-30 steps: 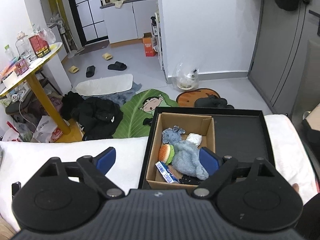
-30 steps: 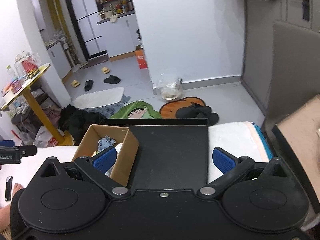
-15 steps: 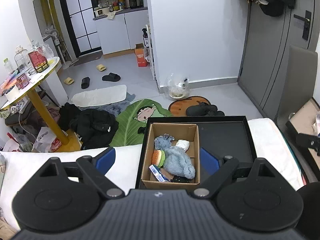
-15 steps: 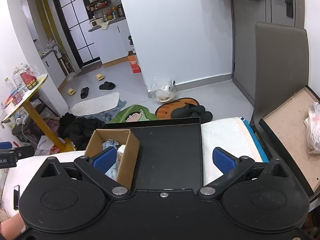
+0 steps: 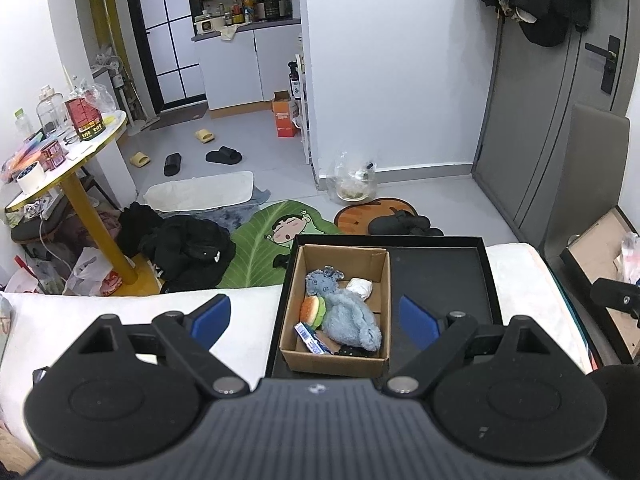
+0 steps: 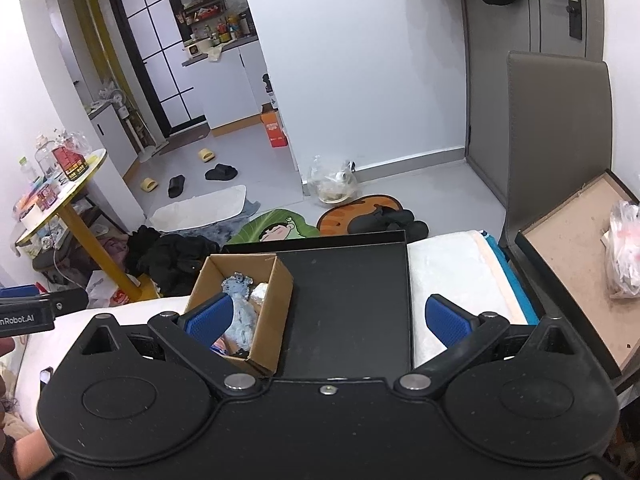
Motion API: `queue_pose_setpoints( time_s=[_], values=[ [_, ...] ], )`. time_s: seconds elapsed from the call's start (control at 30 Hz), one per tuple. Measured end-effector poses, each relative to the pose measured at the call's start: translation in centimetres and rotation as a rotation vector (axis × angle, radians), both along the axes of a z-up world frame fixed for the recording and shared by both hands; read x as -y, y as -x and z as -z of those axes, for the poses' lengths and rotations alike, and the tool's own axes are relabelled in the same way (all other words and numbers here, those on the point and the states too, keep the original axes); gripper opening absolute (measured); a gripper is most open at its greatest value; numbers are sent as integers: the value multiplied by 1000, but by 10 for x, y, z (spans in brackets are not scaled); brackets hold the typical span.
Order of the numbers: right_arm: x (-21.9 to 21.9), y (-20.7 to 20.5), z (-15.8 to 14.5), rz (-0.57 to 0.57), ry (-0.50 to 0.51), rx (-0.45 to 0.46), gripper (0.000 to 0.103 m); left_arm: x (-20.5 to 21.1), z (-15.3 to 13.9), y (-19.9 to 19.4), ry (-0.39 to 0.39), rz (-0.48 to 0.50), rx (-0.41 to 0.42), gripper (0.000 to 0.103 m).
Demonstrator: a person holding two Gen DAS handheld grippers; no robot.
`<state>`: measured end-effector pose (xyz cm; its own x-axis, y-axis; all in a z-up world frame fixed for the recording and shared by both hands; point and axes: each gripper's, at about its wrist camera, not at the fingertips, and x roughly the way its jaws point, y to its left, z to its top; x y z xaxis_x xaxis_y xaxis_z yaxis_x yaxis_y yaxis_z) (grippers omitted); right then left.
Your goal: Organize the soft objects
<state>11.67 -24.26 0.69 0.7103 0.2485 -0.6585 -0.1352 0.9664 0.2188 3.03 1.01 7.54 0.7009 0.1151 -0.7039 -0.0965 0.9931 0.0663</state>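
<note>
**Both grippers wide and empty above the box of soft objects**

Reference landmark: the cardboard box point(image 5: 335, 308).

1. Cardboard box. It stands upright and open-topped in the left half of a shallow black tray point(image 5: 440, 276). The tray rests on a white padded surface point(image 5: 240, 300). The tray's right half, beside the box, is bare.

2. Contents of the box. A blue-grey plush toy point(image 5: 344, 308) lies lengthwise through the middle. A small burger-shaped toy point(image 5: 312, 309) touches its left side. A white crumpled item point(image 5: 360, 288) sits at the far right corner. A blue-and-white packet point(image 5: 310, 337) lies at the near left corner, and a dark item point(image 5: 354, 350) rests against the near wall.

3. Left gripper point(image 5: 316, 320). Its jaws stand wide apart with nothing between the blue pads. It hangs above the box; one pad appears left of the box, the other right of it.

4. Right gripper point(image 6: 326, 318). Its jaws also stand wide and hold nothing. It is offset to the right of the box, above the tray's bare half. Its left pad overlaps the box opening in this view.
</note>
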Motion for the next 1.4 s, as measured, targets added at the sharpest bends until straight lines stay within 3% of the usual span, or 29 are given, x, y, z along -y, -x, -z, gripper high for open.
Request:
queue_pose_setpoints(
  time_s=[0.13,0.27,0.6,1.4],
  values=[
    [-1,6,1,1,31,12,103,2,2,7,12,16,-3,91],
    [-1,8,2,12,38,0,103,1,-1,15,73,45,-3,91],
    [-11,24,3,27,48,-14,103,2,-4,29,65,47,19,91],
    [-22,37,27,43,114,-55,103,7,31,33,76,73,-33,91]
  ],
)
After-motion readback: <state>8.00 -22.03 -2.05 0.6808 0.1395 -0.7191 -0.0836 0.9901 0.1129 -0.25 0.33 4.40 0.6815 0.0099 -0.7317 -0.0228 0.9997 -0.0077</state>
